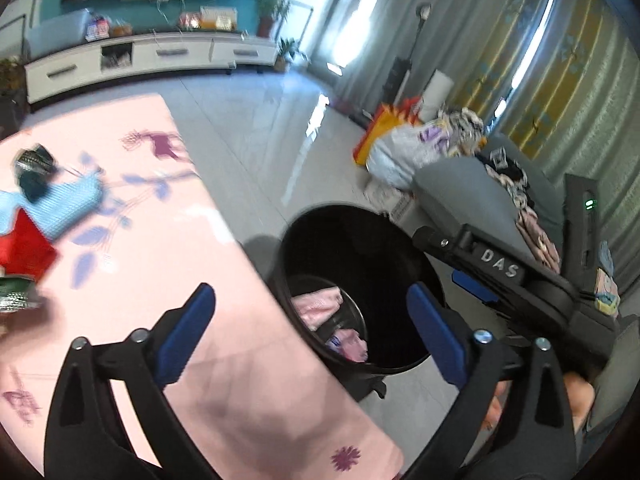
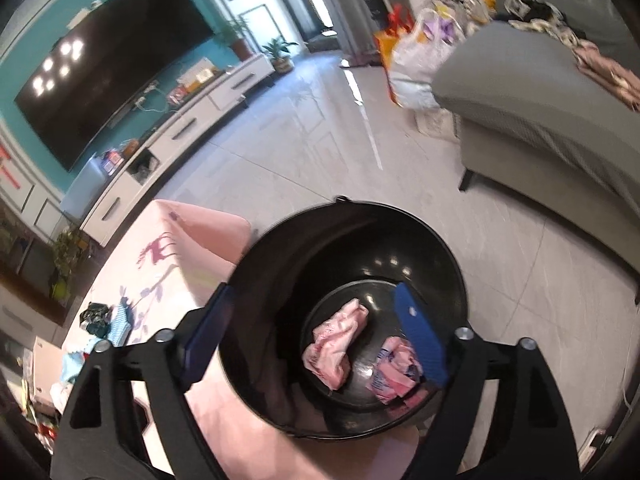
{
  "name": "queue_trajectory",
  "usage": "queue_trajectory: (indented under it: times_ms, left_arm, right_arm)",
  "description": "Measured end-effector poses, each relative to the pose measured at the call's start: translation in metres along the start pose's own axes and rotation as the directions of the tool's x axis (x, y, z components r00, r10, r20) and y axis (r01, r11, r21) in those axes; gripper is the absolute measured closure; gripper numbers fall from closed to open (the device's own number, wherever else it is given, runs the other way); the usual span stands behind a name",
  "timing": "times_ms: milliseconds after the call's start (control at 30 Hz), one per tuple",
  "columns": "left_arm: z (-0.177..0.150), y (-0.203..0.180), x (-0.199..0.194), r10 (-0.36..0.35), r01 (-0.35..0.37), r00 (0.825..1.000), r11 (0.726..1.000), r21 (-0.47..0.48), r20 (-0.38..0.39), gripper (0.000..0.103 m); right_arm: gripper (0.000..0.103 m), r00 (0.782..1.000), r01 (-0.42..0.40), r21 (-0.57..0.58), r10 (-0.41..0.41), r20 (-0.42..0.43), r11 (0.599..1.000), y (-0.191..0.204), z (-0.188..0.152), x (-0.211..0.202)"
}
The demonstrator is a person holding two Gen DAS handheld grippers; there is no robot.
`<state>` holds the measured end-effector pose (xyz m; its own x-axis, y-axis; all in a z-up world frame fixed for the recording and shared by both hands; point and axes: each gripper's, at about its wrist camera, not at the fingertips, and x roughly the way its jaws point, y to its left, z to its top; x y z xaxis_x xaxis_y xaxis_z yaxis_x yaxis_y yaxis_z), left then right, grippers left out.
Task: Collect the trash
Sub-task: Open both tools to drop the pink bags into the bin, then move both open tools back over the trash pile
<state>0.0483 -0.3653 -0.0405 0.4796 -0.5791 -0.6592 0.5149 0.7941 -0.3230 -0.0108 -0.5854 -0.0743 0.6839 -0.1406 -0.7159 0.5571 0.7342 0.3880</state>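
Observation:
A black bin (image 2: 280,264) stands on the floor against the pink-clothed table (image 2: 172,264). Two crumpled pink wrappers (image 2: 334,340) (image 2: 394,376) lie on its bottom. My right gripper (image 2: 314,292) hangs open right over the bin mouth, nothing between its blue pads. My left gripper (image 1: 310,296) is open and empty too, straddling the table edge and the bin (image 1: 360,240), where a pink wrapper (image 1: 320,308) shows. On the table (image 1: 160,240) lie a dark green crumpled wrapper (image 1: 34,164), a light blue piece (image 1: 60,204) and a red one (image 1: 24,248).
A grey sofa (image 2: 540,120) with piled clothes runs along the right. A white plastic bag (image 2: 416,60) sits at its end. A white TV cabinet (image 1: 152,56) lines the far wall. Tiled floor (image 2: 360,160) spreads beyond the bin. A black housing marked DAS (image 1: 500,268) crosses the left wrist view.

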Motion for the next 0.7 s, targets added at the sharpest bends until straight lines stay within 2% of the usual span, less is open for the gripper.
queue_trajectory:
  times_ms: [100,300,400,533,567,633,700]
  left_arm:
    - [0.004,0.016,-0.036,0.024,-0.022,0.997,0.999,-0.029,0.072,0.003]
    - [-0.001,0.061,-0.109,0.125,-0.102,0.974,0.986,-0.130,0.187,0.003]
    - [-0.010,0.090,-0.149,0.233,-0.194,0.946,0.964,-0.182,0.225,0.003]
    - [-0.026,0.130,-0.194,0.369,-0.312,0.896,0.918,-0.244,0.245,0.003]
    - [-0.034,0.144,-0.207,0.408,-0.342,0.880,0.899,-0.272,0.244,0.003]
    - [-0.046,0.169,-0.226,0.447,-0.368,0.863,0.875,-0.315,0.235,0.003]
    - [-0.059,0.191,-0.239,0.467,-0.376,0.856,0.857,-0.352,0.223,0.003]
  right_arm:
    - [0.003,0.999,-0.014,-0.034,0.015,0.030,0.999,0.015,-0.001,-0.008]
    - [0.003,0.994,-0.068,-0.143,0.079,0.070,0.987,0.062,-0.011,-0.029]
    - [0.003,0.984,-0.142,-0.210,0.160,0.075,0.967,0.090,-0.019,-0.041]
    - [0.003,0.955,-0.263,-0.309,0.293,0.056,0.914,0.133,-0.035,-0.059]
    - [0.003,0.944,-0.295,-0.328,0.326,0.043,0.898,0.142,-0.039,-0.062]
    - [0.003,0.922,-0.358,-0.366,0.388,0.008,0.859,0.162,-0.050,-0.067]
    - [0.003,0.898,-0.418,-0.397,0.438,-0.042,0.817,0.184,-0.062,-0.067]
